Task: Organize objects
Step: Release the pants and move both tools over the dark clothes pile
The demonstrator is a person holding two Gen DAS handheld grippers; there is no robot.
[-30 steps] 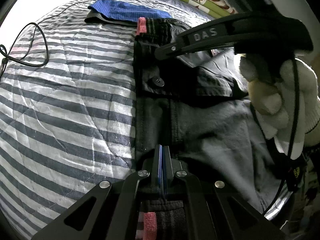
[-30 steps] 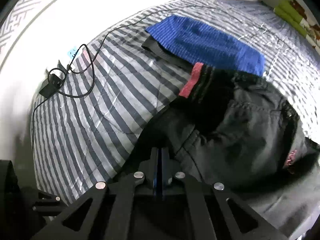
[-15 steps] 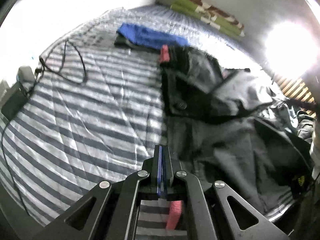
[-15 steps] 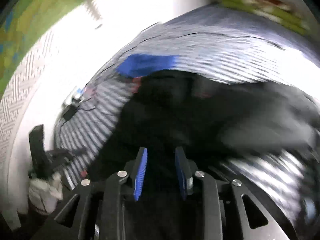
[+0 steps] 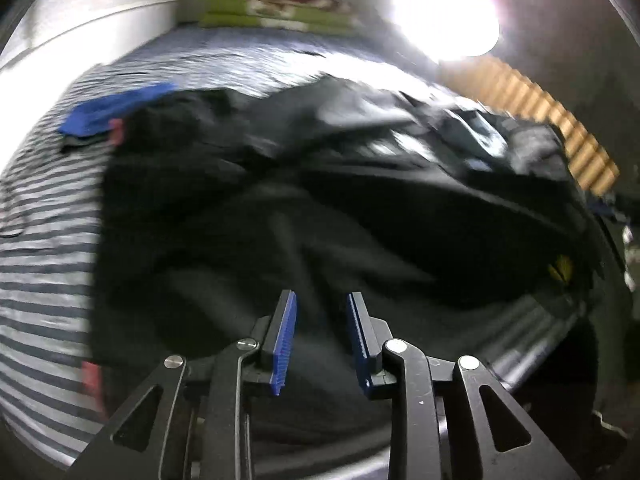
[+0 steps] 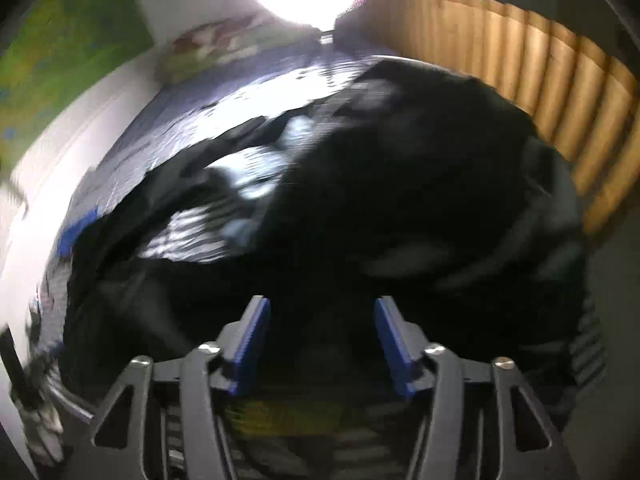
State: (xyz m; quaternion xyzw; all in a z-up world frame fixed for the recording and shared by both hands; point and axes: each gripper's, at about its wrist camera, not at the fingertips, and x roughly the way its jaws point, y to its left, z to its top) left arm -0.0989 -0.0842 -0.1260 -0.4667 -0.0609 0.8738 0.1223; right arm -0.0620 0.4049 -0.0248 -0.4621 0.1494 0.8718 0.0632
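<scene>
- Left gripper (image 5: 320, 336) hangs just above the dark garment (image 5: 340, 220), jaws apart and holding nothing; right gripper (image 6: 320, 340) likewise hovers with jaws wide apart and empty.
- The dark garment lies rumpled across the striped bed (image 5: 44, 248), not yet folded; most of the tidying appears still to be done.
- Beyond it, a folded blue cloth (image 5: 108, 114) sits on the bed, seemingly already sorted.
- Farthest back, a green patterned bundle (image 5: 276, 10) rests by the wall, beside a glaring lamp (image 5: 444, 16).
</scene>
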